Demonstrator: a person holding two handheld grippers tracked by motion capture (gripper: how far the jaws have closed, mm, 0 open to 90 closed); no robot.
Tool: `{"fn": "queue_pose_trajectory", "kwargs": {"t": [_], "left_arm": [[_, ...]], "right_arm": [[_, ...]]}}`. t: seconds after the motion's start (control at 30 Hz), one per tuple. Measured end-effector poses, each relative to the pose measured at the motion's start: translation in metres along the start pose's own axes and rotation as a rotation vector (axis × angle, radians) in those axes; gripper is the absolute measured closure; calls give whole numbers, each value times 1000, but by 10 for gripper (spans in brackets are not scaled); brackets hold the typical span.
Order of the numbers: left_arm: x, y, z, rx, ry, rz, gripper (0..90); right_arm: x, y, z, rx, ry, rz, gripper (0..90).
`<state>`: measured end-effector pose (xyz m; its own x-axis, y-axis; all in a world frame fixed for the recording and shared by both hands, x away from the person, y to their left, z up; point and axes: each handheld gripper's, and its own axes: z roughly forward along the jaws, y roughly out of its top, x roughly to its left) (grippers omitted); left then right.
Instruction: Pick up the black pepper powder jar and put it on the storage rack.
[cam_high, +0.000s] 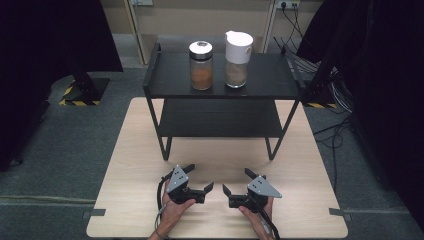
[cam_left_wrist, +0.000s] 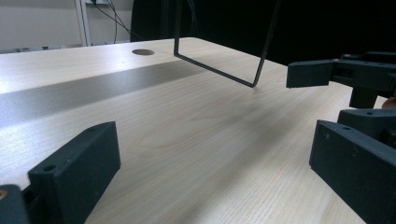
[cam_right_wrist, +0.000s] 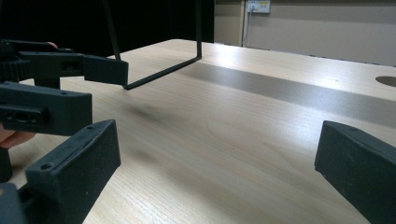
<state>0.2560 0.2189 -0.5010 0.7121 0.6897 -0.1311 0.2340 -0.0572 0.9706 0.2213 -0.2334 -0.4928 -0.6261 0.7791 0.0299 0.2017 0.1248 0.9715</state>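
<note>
On the pale wooden table (cam_high: 135, 150) stands a black two-level rack (cam_high: 220, 82). Its top shelf carries a glass jar (cam_high: 201, 65) with a silver lid and orange-brown contents, and beside it a jar with a white lid (cam_high: 237, 59). My left gripper (cam_high: 199, 176) and right gripper (cam_high: 236, 180) rest near the front edge, tips facing each other, both open with nothing between their jaws. In the left gripper view the left gripper (cam_left_wrist: 212, 140) frames bare wood, with the right gripper (cam_left_wrist: 317, 74) beyond. In the right gripper view the right gripper (cam_right_wrist: 217, 140) does the same, with the left gripper (cam_right_wrist: 56, 88) at the left.
The rack's thin wire foot (cam_left_wrist: 215, 70) crosses the table ahead of both grippers, and shows again in the right gripper view as a wire foot (cam_right_wrist: 159, 72). A round cable hole (cam_left_wrist: 143, 52) lies in the tabletop. Dark curtains flank the table, and cables (cam_high: 335, 135) trail on the floor at the right.
</note>
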Motion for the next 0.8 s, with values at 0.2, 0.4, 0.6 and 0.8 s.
{"fn": "queue_pose_trajectory", "kwargs": {"t": [0.2, 0.4, 0.6, 0.8], "left_arm": [[-1, 0, 0, 2, -1, 7, 13], [-1, 0, 0, 2, -3, 10, 12], [-1, 1, 0, 3, -1, 13, 12], [-1, 1, 1, 5, -5, 15, 13]], "right_arm": [[0, -5, -2, -21, -2, 1, 5], [1, -7, -3, -36, -6, -5, 5], [1, -8, -3, -41, -8, 6, 5], [2, -8, -3, -40, -13, 5, 5]]}}
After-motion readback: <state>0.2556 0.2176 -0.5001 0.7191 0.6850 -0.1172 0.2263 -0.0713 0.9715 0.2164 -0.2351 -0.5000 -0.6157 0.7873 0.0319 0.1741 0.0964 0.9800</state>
